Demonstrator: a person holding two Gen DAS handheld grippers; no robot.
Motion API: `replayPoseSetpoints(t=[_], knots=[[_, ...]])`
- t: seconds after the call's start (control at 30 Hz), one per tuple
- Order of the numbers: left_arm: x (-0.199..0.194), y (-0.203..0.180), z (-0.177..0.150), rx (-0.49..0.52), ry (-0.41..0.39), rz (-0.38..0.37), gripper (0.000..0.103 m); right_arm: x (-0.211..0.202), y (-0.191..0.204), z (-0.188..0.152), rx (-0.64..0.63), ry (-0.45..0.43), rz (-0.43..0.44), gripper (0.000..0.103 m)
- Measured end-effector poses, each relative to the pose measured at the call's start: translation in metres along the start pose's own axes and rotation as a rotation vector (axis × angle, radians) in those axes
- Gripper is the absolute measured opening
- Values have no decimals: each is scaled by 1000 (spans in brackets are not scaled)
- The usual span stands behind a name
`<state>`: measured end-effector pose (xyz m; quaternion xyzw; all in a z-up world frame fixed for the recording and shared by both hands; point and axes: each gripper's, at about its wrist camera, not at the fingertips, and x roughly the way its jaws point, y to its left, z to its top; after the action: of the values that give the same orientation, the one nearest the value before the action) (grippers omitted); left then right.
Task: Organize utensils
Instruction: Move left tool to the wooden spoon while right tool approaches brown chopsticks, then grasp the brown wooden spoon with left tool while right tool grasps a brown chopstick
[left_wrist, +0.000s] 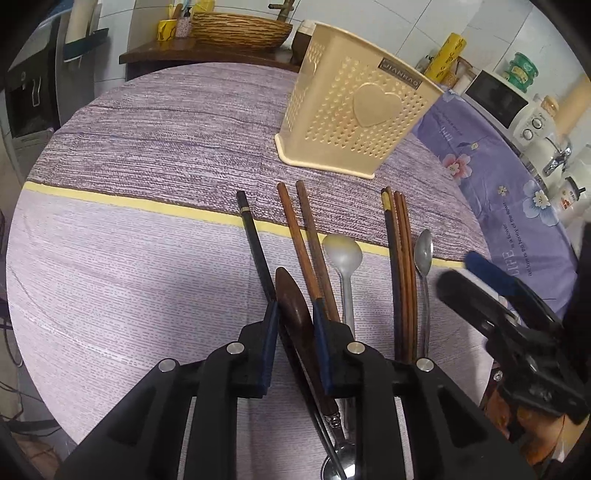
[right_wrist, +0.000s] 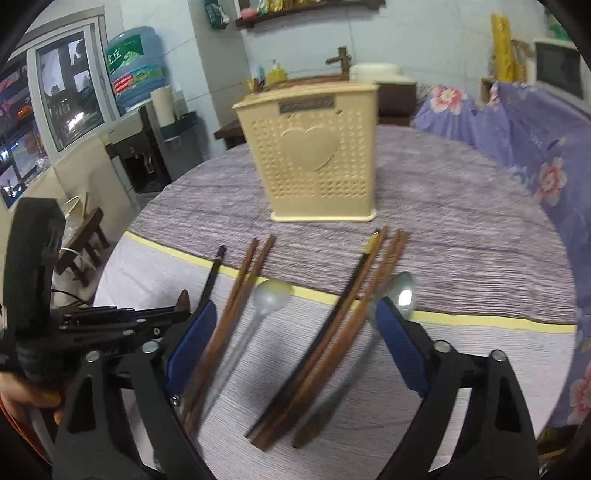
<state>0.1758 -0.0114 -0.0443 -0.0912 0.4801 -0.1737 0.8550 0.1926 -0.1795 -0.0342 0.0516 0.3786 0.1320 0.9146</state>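
Note:
A cream perforated utensil holder with a heart stands on the round table; it also shows in the right wrist view. In front of it lie a black chopstick, a brown chopstick pair, a pale plastic spoon, a bundle of three chopsticks and a metal spoon. My left gripper is narrowed around a dark wooden spoon lying on the cloth; whether the pads press it is unclear. My right gripper is wide open above the chopsticks.
The table wears a purple striped cloth with a yellow band. A floral cloth covers a counter at right with a microwave. A woven basket sits on a shelf behind. A water dispenser stands at left.

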Motion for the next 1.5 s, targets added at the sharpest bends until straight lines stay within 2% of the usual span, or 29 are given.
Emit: replayPoseSetpoints(t=[0.23,0.4,0.5,0.63,0.73,1.03,1.1,1.3,1.5], knots=[[-11,15,-2,-31,-30,-12,19,42,15,22,33,108,108,62],[-21,25,0,-43,-62,-11,18,76,22,38,82,176,172,41],[-19,28,4,-41,-60,-8,18,98,22,44,129,218,139,33],[-13,20,3,-2,-58,-1,18,116,27,50,136,231,49,30],[-9,21,3,-5,-52,-7,18,128,33,49,124,274,-8,27],[3,23,4,-12,-17,-29,18,147,43,62,74,279,-88,25],[4,23,5,-10,-18,-28,18,148,42,63,63,270,-101,12],[-11,17,4,4,-57,-52,17,138,19,63,179,235,23,8],[-36,6,5,38,-116,-89,16,95,13,68,194,137,129,8]])
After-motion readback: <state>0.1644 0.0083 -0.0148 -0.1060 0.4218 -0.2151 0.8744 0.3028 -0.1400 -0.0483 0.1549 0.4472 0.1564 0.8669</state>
